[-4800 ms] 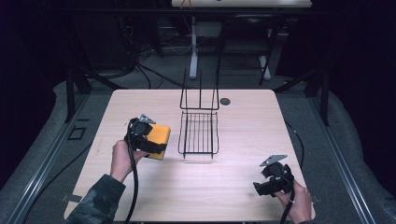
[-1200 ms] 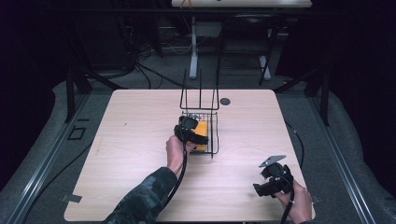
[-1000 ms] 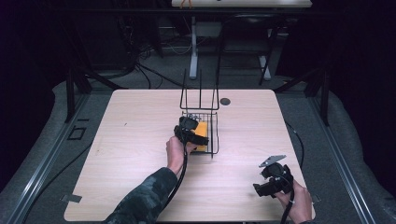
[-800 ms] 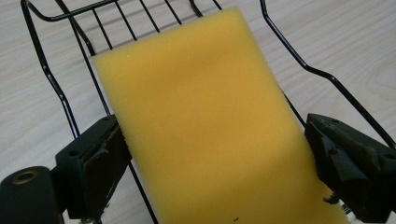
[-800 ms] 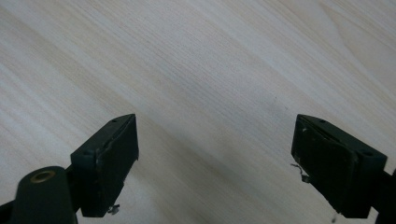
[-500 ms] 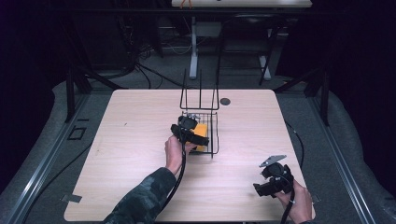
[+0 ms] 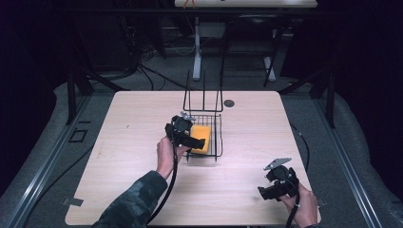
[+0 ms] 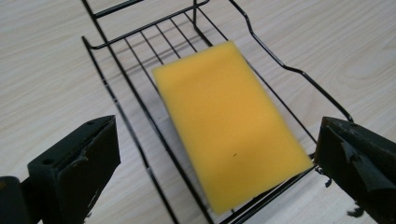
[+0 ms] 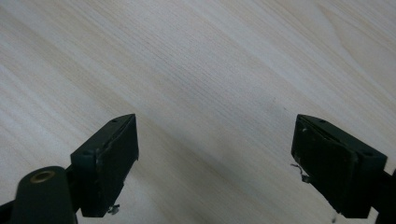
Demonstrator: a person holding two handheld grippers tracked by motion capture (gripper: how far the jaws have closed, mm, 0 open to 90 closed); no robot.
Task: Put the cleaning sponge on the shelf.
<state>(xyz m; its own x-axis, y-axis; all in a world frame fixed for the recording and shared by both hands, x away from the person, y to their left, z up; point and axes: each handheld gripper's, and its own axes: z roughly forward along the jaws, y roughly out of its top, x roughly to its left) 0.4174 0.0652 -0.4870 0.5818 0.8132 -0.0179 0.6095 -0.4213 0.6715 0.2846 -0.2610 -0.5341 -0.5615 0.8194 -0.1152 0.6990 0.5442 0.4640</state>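
Your high view looks forward and down on the whole desk [image 7: 142, 118]. It shares the wire basket [image 8: 140, 107] with your close left claw view, at 12 o'clock; your right claw view faces bare desk.

Yellow sponge [image 8: 229, 126]; black wire basket [image 8: 140, 37]; pale wood-grain table [image 9: 196, 70].

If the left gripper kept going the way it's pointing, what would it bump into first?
Most likely the yellow sponge lying in the wire basket: the left gripper aims straight at it with jaws open, though depth is hard to judge.
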